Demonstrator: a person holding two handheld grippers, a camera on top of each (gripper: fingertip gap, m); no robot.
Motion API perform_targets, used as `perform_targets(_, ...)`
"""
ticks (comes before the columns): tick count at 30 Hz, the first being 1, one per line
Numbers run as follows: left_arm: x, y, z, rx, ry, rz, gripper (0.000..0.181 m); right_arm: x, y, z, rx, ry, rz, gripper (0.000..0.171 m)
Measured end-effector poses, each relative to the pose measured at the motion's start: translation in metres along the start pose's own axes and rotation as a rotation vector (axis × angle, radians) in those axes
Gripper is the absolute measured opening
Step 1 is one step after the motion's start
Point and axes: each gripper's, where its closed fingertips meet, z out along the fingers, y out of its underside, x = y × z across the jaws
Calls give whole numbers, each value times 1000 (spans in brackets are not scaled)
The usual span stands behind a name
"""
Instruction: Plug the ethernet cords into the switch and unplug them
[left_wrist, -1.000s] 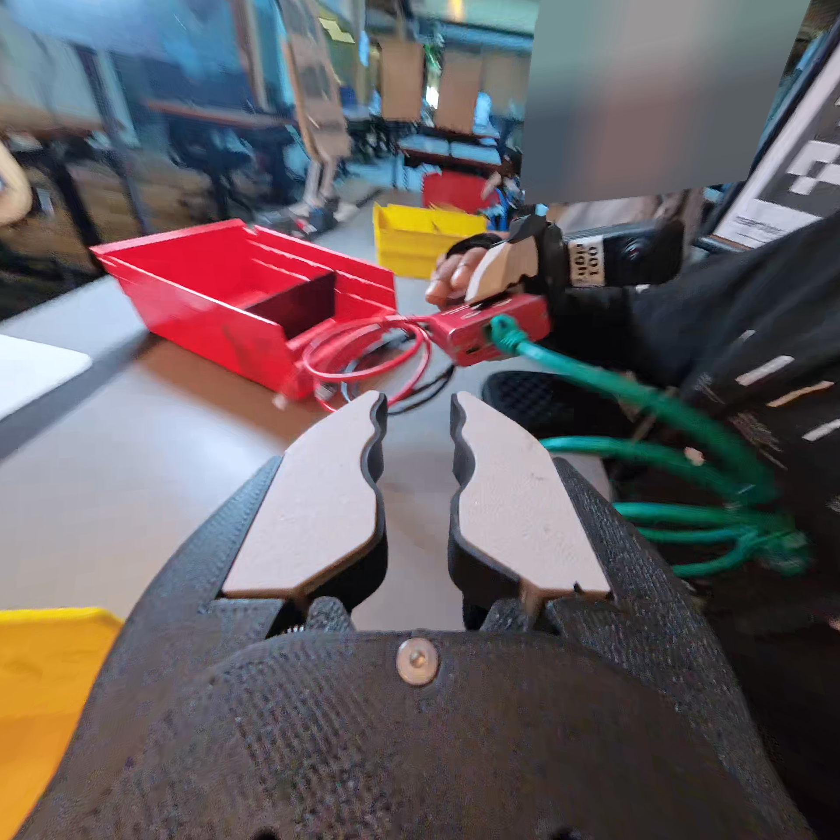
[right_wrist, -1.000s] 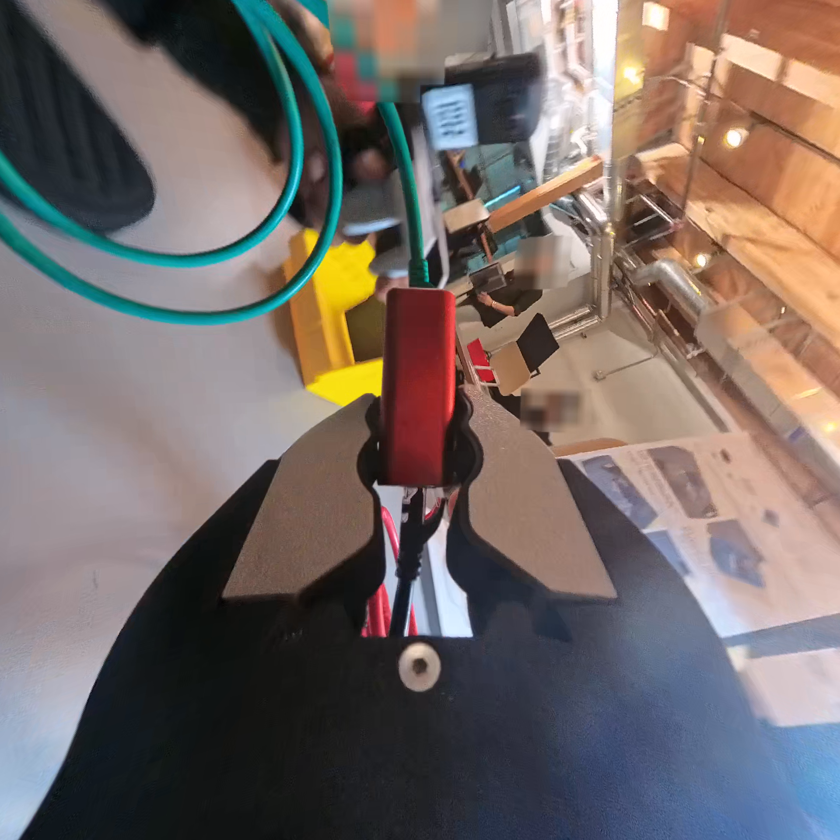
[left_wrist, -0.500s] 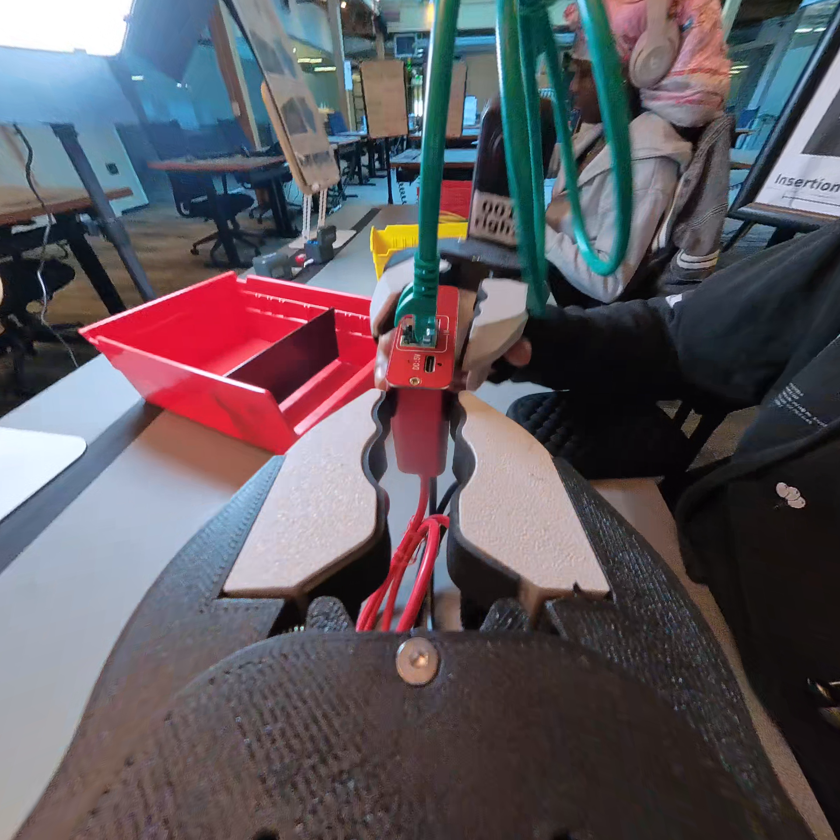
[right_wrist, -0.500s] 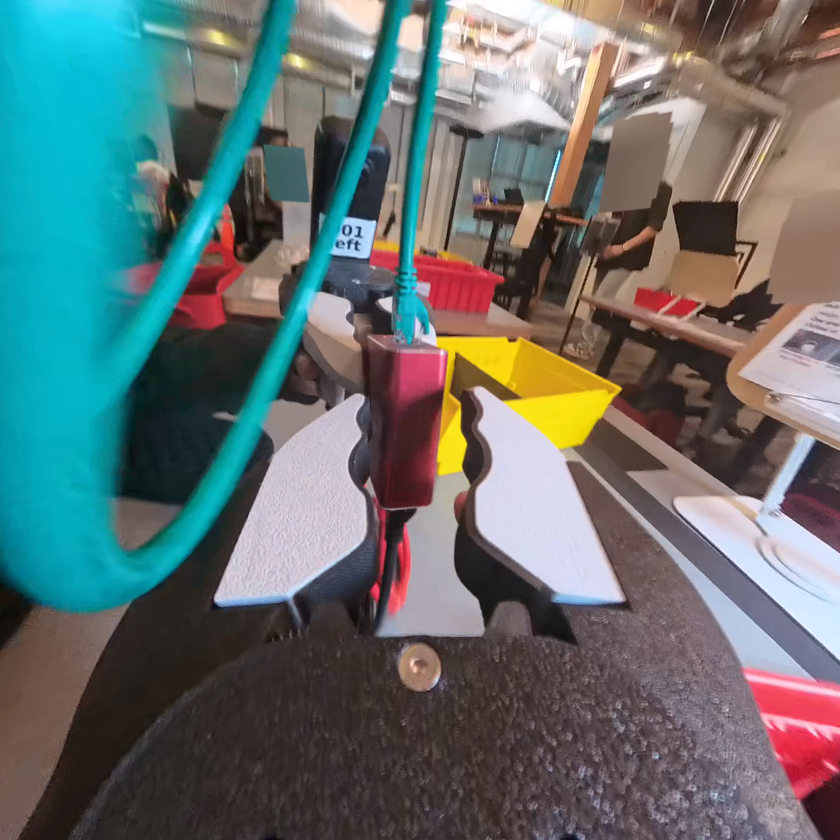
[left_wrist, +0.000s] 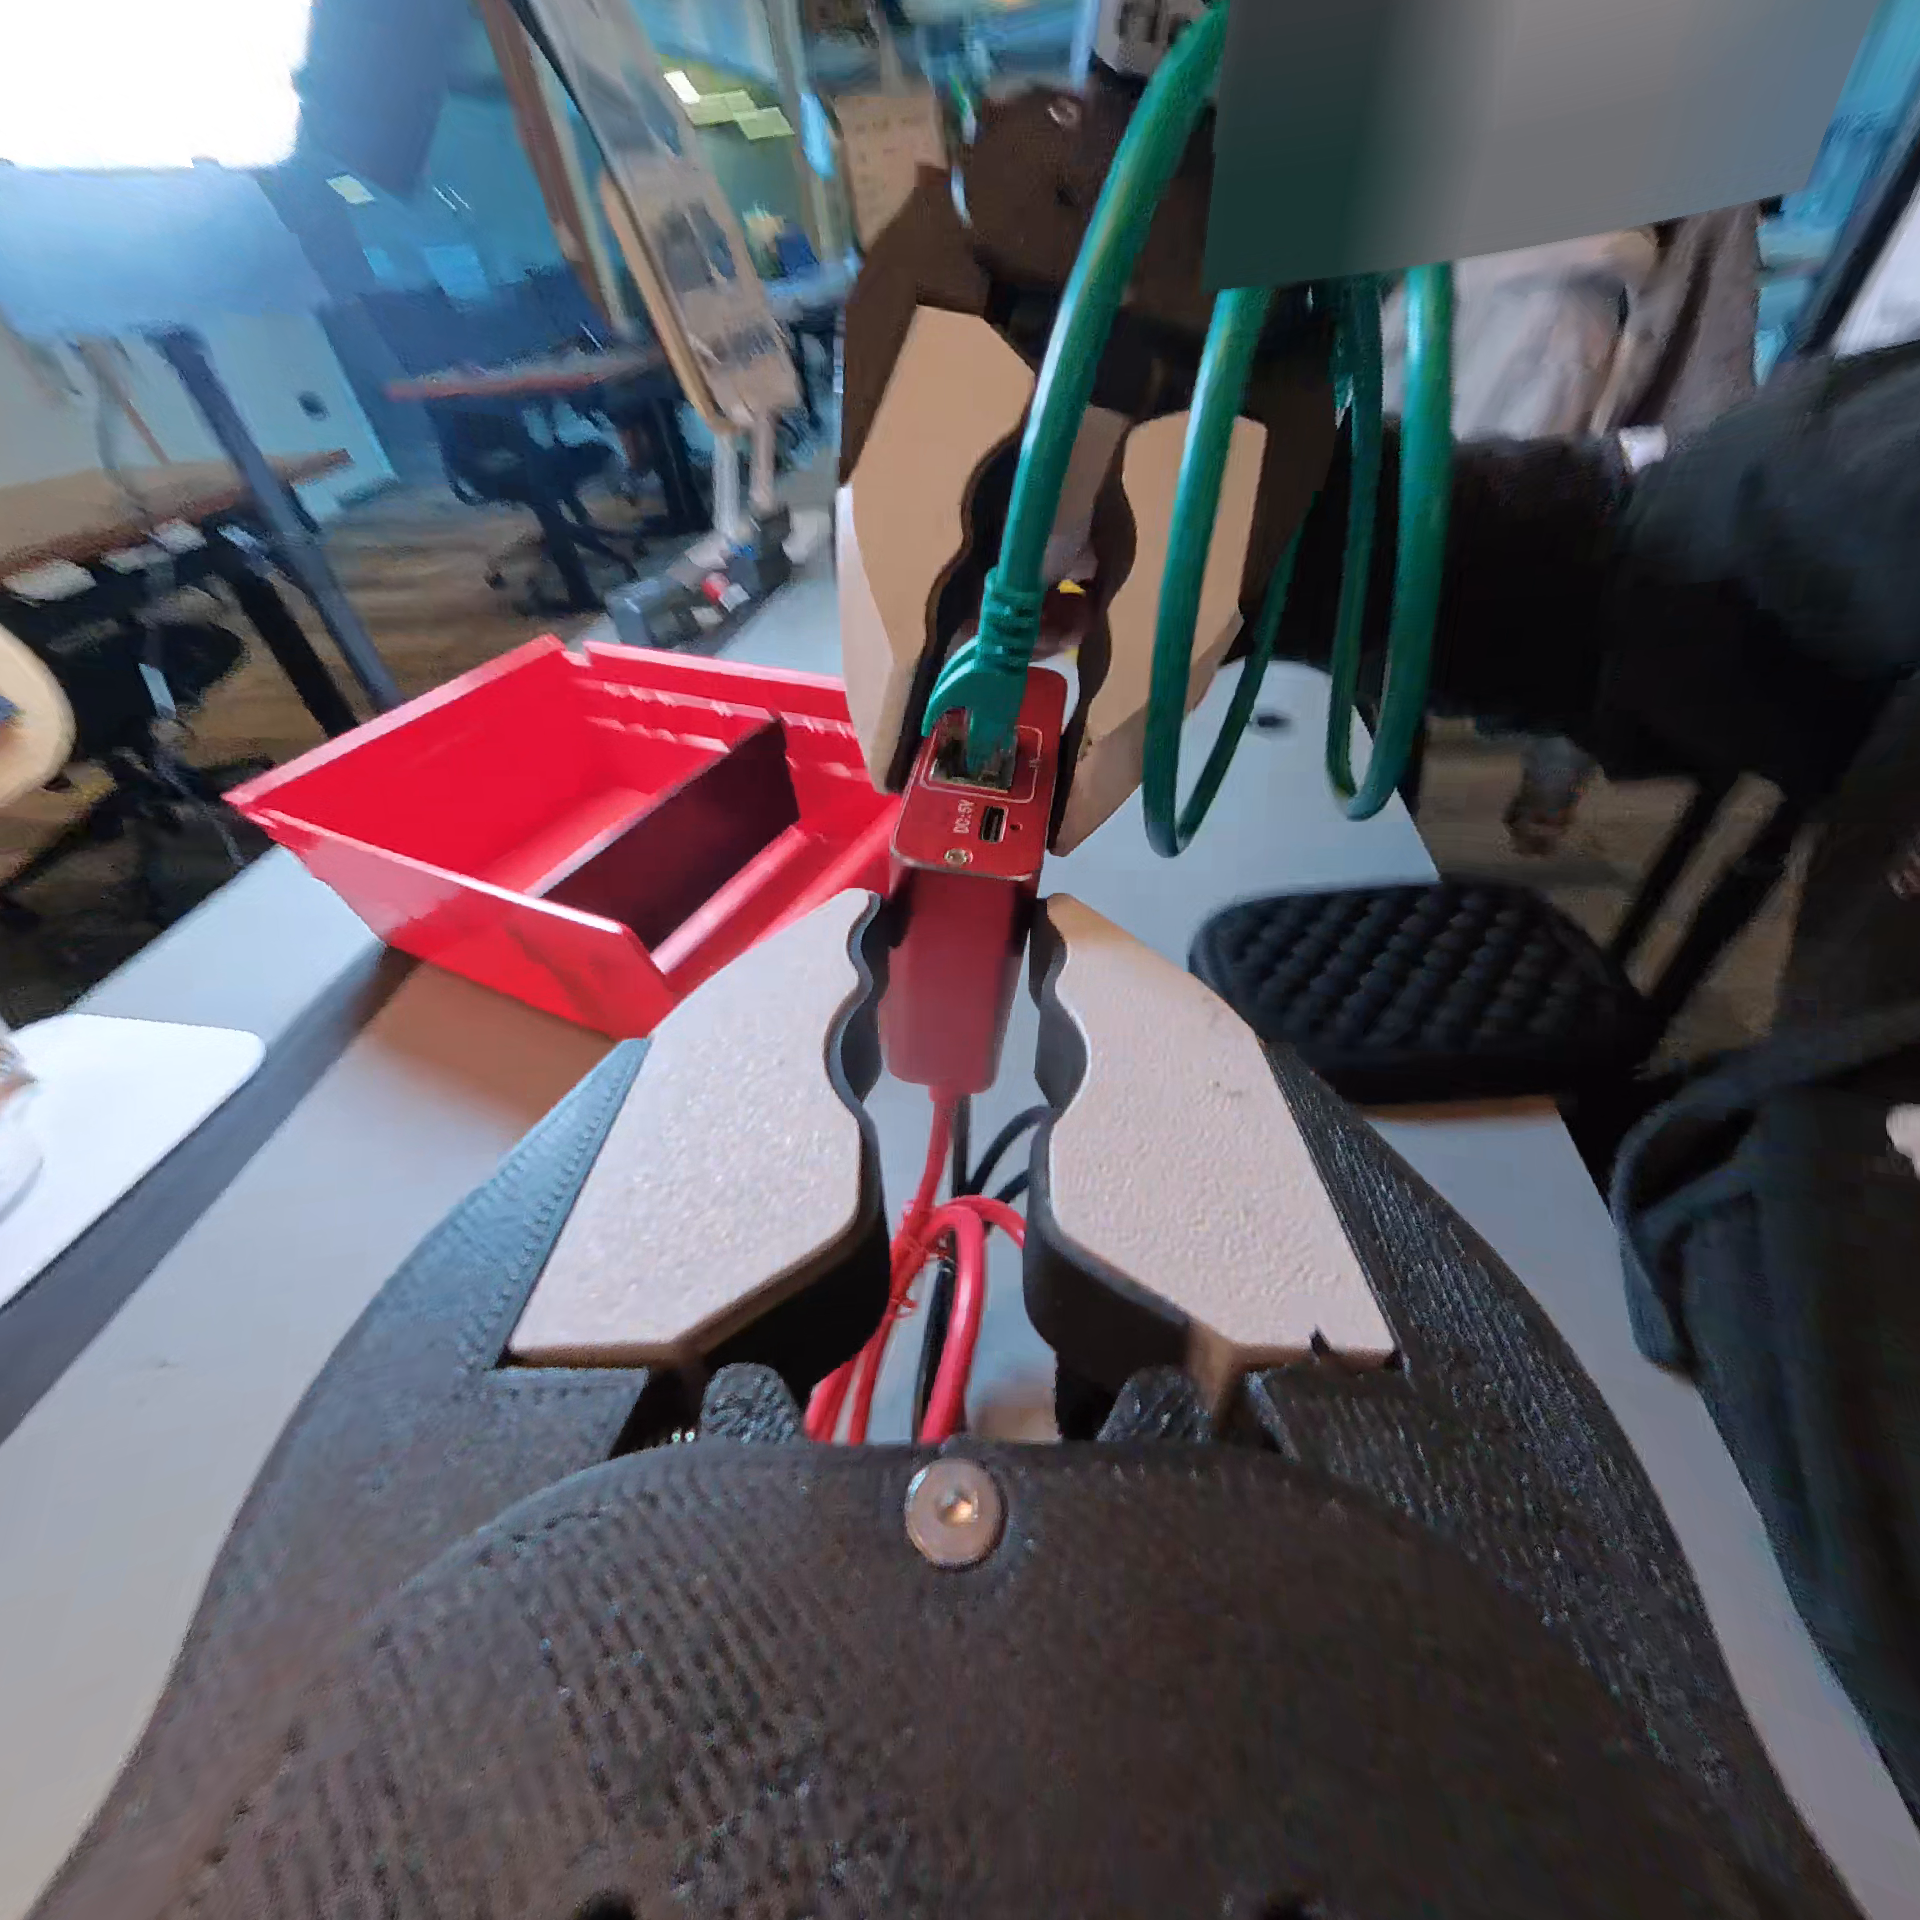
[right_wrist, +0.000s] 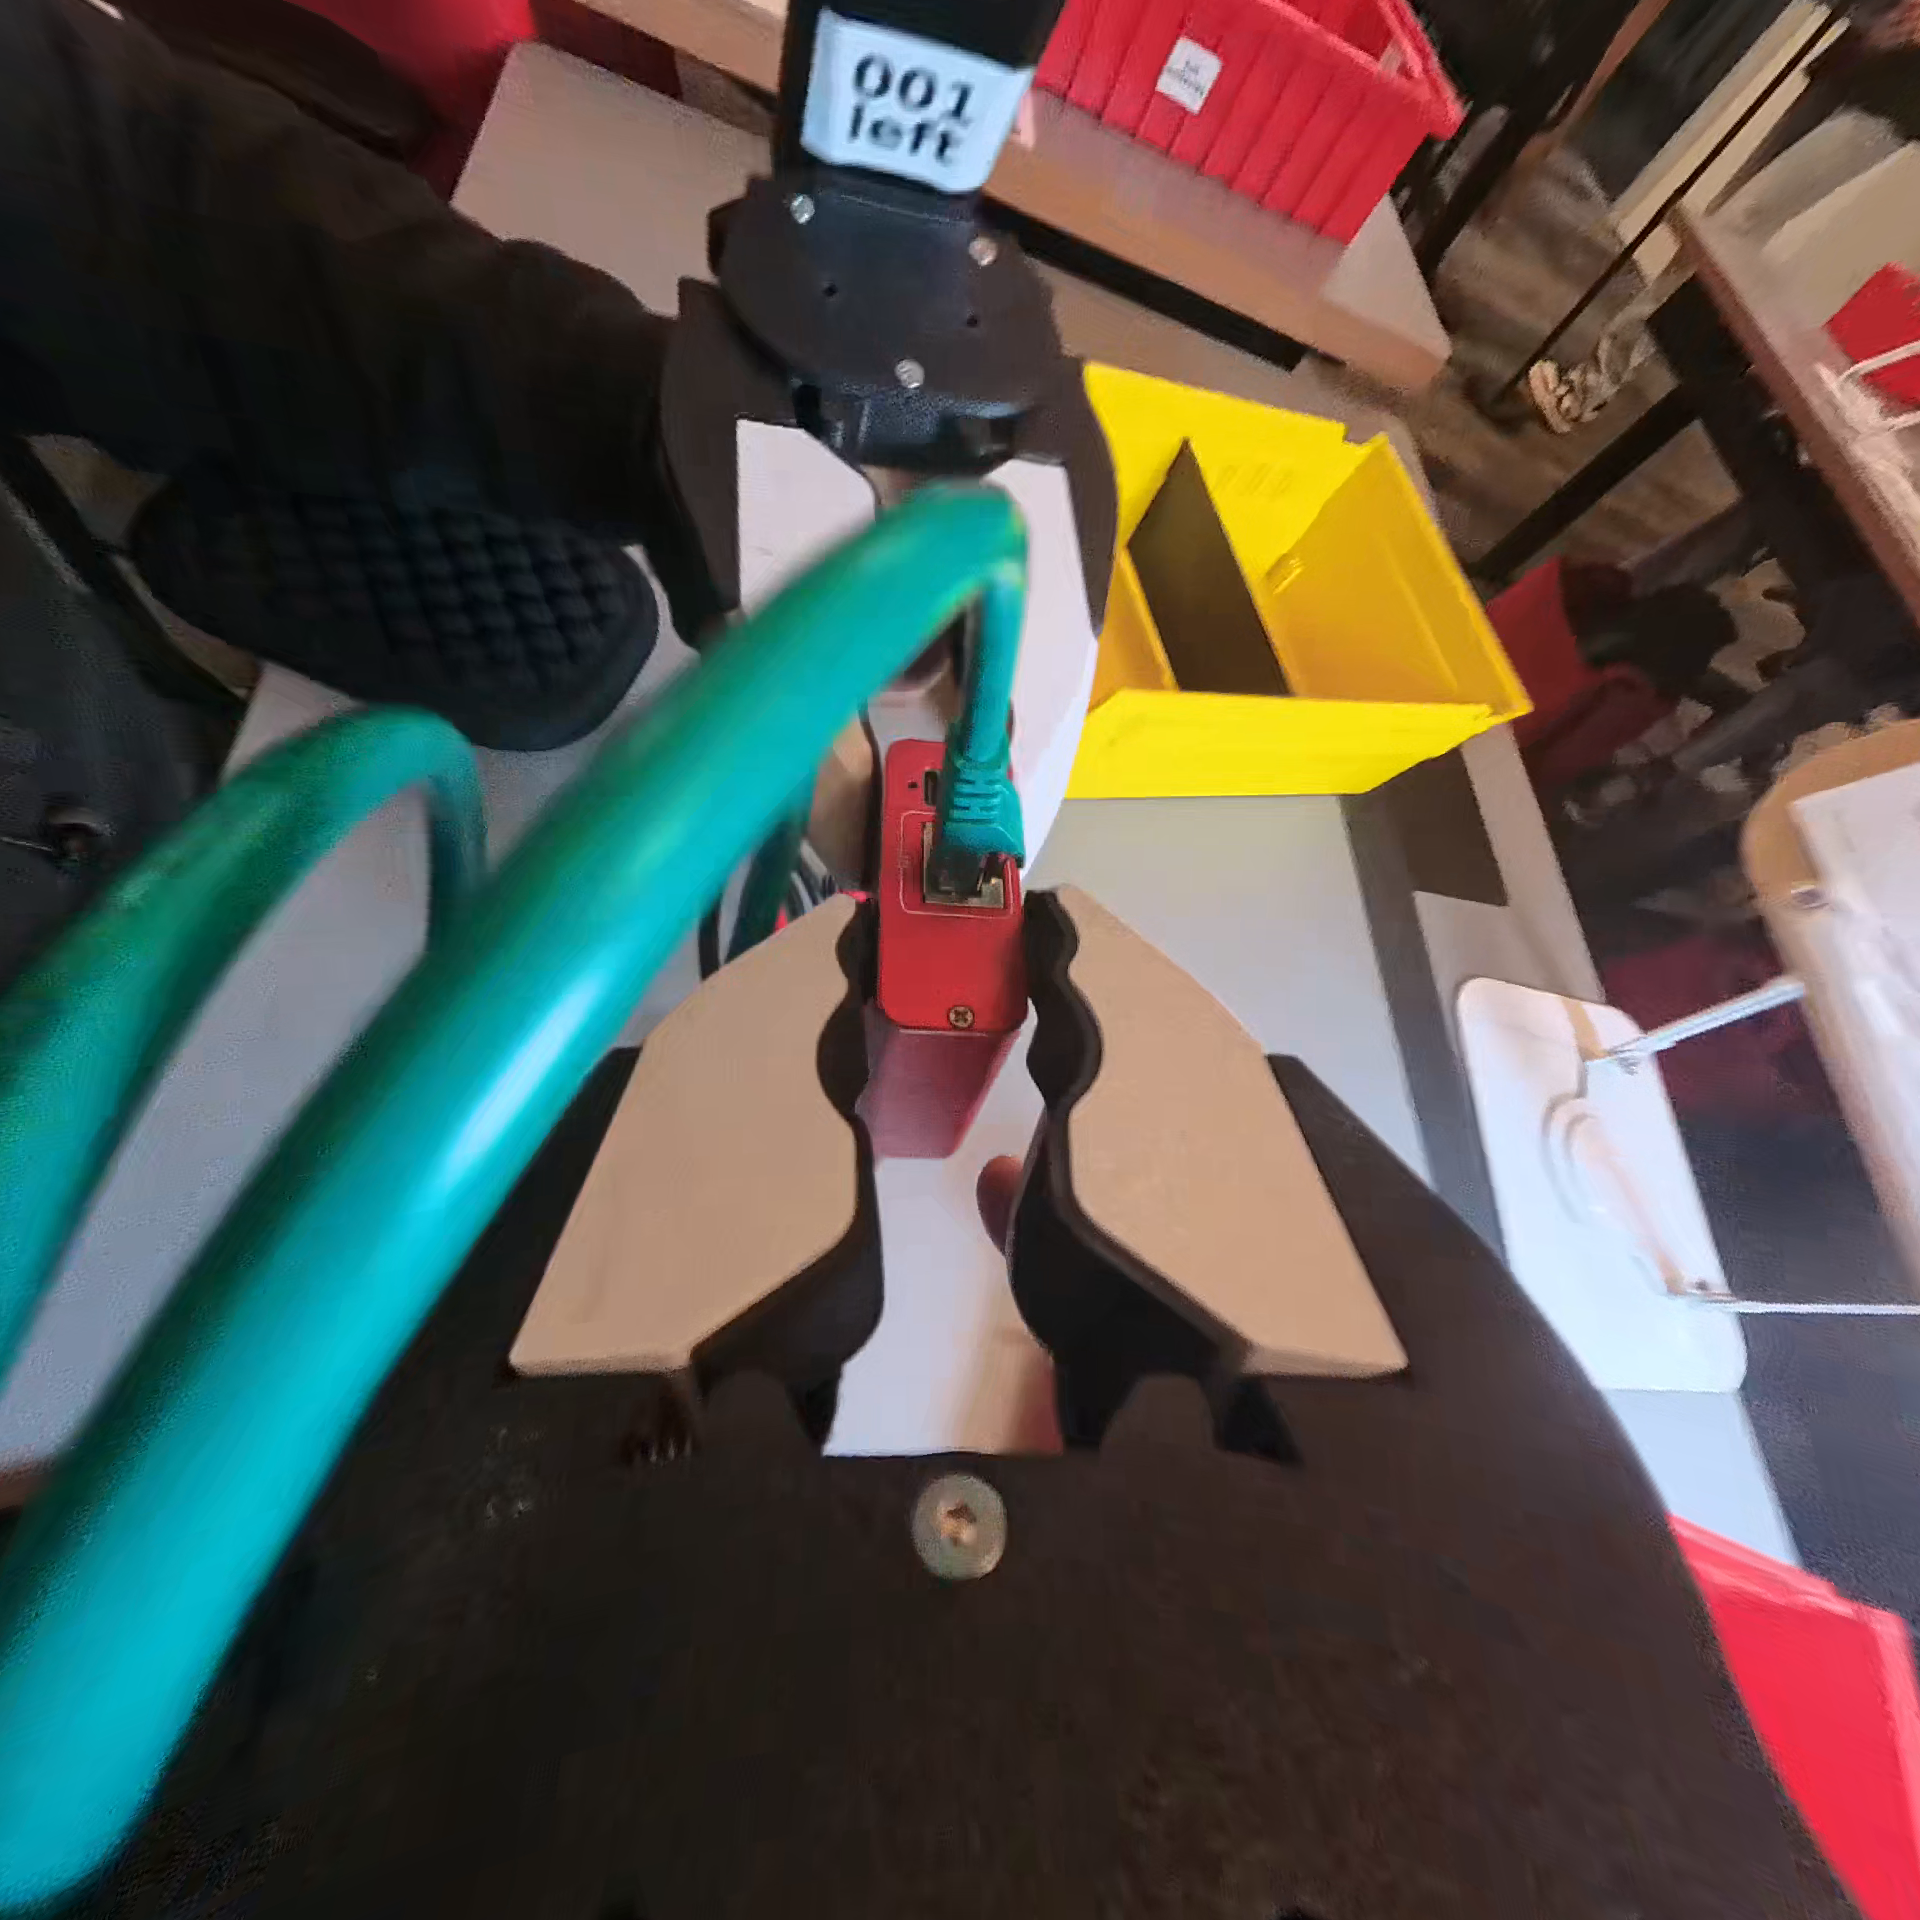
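Grippers meet on the red switch (left_wrist: 951, 977) above the table (left_wrist: 260, 1299): the left gripper (left_wrist: 951, 940) clamps its near end, the right gripper (right_wrist: 951, 940) its far end. Green ethernet cord (left_wrist: 997, 623) sits plugged into its port, and a red bin (left_wrist: 551, 831) lies far left.

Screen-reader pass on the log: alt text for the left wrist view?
The left gripper clamps a small red switch end-up, a green ethernet cord plugged into its top port. The right gripper closes around the switch's top from above; a red bin sits behind on the table.
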Motion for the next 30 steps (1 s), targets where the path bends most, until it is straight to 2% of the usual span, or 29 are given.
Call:
perform_targets(1, -5, -10, -4, 54, -37, -17, 26, 8, -6, -7, -8, 12, -24, 27)
perform_targets(3, -17, -23, -20, 113, -100, -50, 39, 33, -18, -28, -23, 61, -45, 27)
perform_targets(7, -35, -37, -59, 202, -238, -53, 39, 104, -40, -91, -31, 199, -6, 27)
perform_targets(12, -40, -6, -77, 186, -340, -117, 29, 191, -24, -161, -111, 375, 133, 28)
perform_targets(14, -34, 12, -73, 174, -323, -172, 27, 216, 0, -176, -155, 411, 219, 28)
perform_targets(17, -31, 41, -66, 113, -331, -200, 32, 239, 52, -177, -209, 429, 358, 27)
perform_targets(24, -42, 61, -66, 123, -306, -331, 32, 257, 197, -139, -275, 362, 857, 27)
perform_targets(27, -43, 73, -65, 103, -307, -343, 32, 264, 251, -126, -348, 409, 943, 27)
perform_targets(30, -44, 83, -62, 80, -300, -362, 32, 269, 296, -119, -530, 494, 901, 28)
